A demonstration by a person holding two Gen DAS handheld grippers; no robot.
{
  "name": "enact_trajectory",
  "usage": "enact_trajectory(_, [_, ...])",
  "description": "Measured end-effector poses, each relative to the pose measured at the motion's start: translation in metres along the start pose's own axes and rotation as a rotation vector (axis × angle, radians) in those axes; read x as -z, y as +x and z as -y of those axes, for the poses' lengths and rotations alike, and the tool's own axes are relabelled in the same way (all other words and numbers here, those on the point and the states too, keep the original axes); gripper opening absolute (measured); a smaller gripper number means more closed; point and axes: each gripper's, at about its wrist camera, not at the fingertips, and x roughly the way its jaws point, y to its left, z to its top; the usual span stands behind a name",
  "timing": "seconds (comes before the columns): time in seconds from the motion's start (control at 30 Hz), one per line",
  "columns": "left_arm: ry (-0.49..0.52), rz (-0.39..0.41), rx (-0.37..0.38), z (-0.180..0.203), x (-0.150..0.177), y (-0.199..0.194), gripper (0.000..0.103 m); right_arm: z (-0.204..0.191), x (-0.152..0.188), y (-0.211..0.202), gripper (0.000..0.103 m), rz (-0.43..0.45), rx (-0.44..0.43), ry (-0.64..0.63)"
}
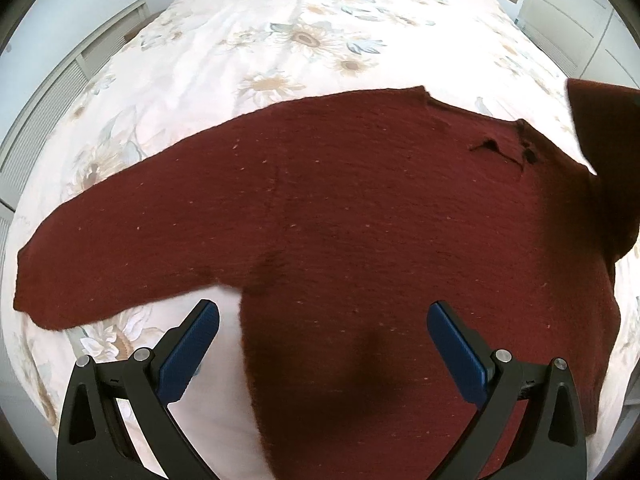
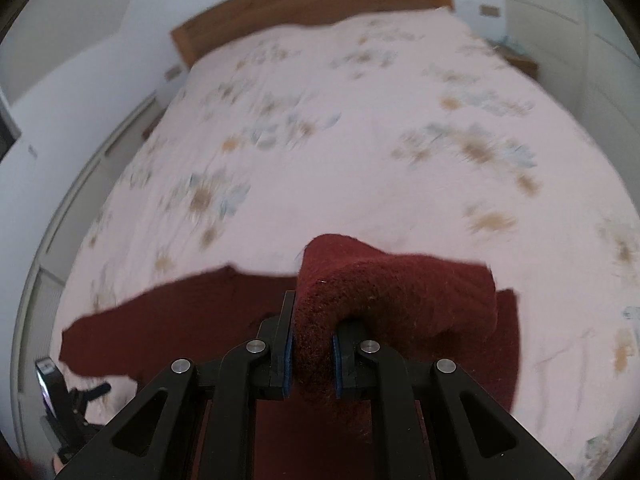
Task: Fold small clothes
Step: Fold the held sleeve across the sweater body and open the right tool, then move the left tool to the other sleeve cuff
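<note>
Sweater [image 1: 360,220], dark red knit with little pale flecks, was spread flat across the near end of the bed [image 1: 280,40] in the left wrist view, lying on the floral bedspread. One sleeve [image 1: 120,264] stretched out flat toward the left edge, and the neckline [image 1: 504,148] sat up on the far right side of the body. The left gripper [image 1: 322,328] hovered low over the hem area with its fingers spread wide, blue pads [image 1: 192,348] facing each other and nothing between them. One fingertip sat over bare bedspread just beside the sweater's side edge, the other over the knit. Couldn't tell if either was actually touching the fabric. At the right edge of that view a flap of the same red knit was lifted up off the bed.

Right wrist view was pretty blurry, but the right gripper [image 2: 314,354] was clamped narrow on the other sleeve [image 2: 400,288], a thick bunch of knit pinched between the blue pads [image 2: 287,360]. The sleeve end [image 2: 472,292] arched up over the fingers and drooped to the right, raised above the sweater body [image 2: 180,312] lying flat below. Wooden headboard [image 2: 312,4] showed at the far end of the bed, and the other gripper's handle [image 2: 60,404] poked in at the lower left
</note>
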Motion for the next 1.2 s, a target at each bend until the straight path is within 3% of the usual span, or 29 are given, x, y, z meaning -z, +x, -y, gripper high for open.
enact_trajectory(0.2, [-0.019, -0.016, -0.024, -0.010, 0.003, 0.008, 0.102, -0.024, 0.048, 0.076, 0.014, -0.167, 0.015, -0.059])
enact_trajectory(0.37, [-0.018, -0.034, -0.032, -0.013, 0.005, 0.014, 0.102, -0.029, 0.084, 0.112, 0.020, -0.270, 0.036, -0.095])
enact_trajectory(0.47, [-0.014, -0.041, -0.034, -0.012, 0.005, 0.017, 0.102, -0.031, 0.097, 0.124, 0.039, -0.311, 0.064, -0.121])
enact_trajectory(0.57, [-0.007, -0.047, -0.038, -0.011, 0.005, 0.020, 0.102, -0.031, 0.101, 0.121, 0.061, -0.310, 0.079, -0.153])
enact_trajectory(0.6, [-0.005, -0.045, -0.042, -0.010, 0.005, 0.020, 0.102, -0.031, 0.101, 0.119, 0.076, -0.306, 0.082, -0.163])
enact_trajectory(0.63, [-0.003, -0.042, -0.048, -0.010, 0.005, 0.020, 0.102, -0.030, 0.100, 0.115, 0.080, -0.302, 0.083, -0.172])
enact_trajectory(0.77, [0.001, -0.040, -0.066, -0.009, 0.005, 0.019, 0.102, -0.021, 0.097, 0.094, 0.083, -0.282, 0.110, -0.210])
enact_trajectory(0.93, [0.011, -0.032, -0.060, -0.005, 0.004, 0.016, 0.102, 0.008, 0.110, 0.074, 0.103, -0.286, 0.133, -0.237])
enact_trajectory(1.2, [0.092, -0.047, -0.051, 0.025, 0.001, 0.023, 0.102, 0.086, 0.140, 0.025, 0.103, -0.198, 0.224, -0.160])
